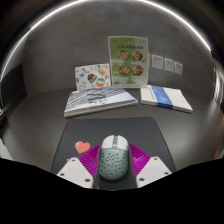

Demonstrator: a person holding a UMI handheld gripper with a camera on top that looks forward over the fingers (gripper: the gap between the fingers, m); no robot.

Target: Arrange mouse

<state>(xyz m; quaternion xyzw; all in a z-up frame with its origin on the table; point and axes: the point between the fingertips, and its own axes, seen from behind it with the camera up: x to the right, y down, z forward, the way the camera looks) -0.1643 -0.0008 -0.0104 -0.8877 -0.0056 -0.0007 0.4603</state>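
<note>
The tabletop (40,115) carries a dark mat (120,128); books (100,100) lie beyond the mat. The mouse (113,157) sits at the mat's near edge between the jaws, which hug its flanks. It looks light, rigid and smooth-shelled, so grip low on its sides.

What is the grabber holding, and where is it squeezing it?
The gripper holds the mint-green mouse by its two long sides, one finger on each, just above the dark mouse mat.
</note>
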